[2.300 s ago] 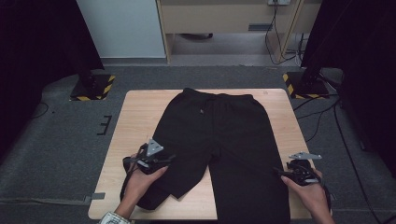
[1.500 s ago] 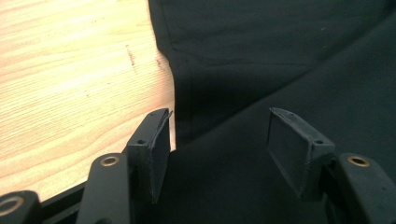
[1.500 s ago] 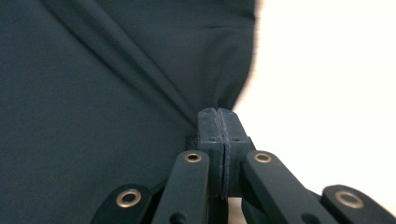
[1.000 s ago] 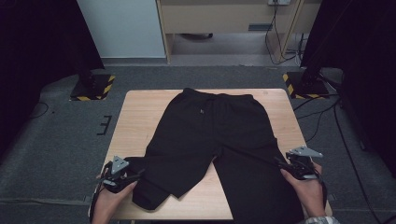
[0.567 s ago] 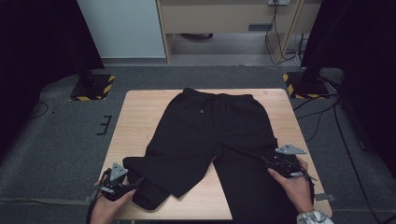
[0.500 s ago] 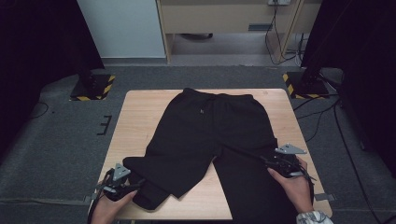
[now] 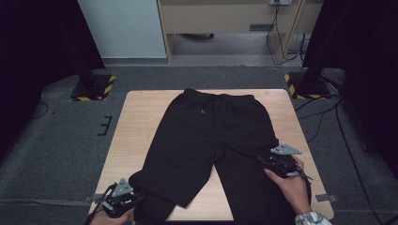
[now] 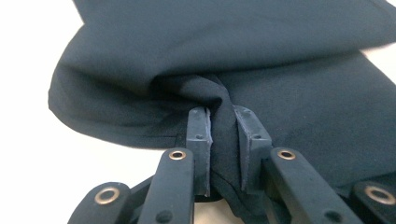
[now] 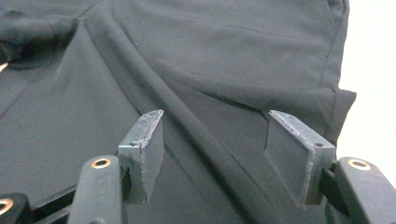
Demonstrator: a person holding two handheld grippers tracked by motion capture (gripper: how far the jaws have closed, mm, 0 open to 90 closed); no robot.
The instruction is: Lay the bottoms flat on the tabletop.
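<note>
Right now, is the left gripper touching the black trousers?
Touching. In the left gripper view, the left gripper, whose jaws have just been closing, pinches a fold of the black trousers between both pads, with no gap showing.

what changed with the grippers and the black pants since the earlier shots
The left gripper moved from on top of the folded leg out to the table's near left corner, and its jaws have just closed on a fold of the black pants. The right gripper shifted slightly inward on the other leg, jaws open. The pants' waist stayed put.
</note>
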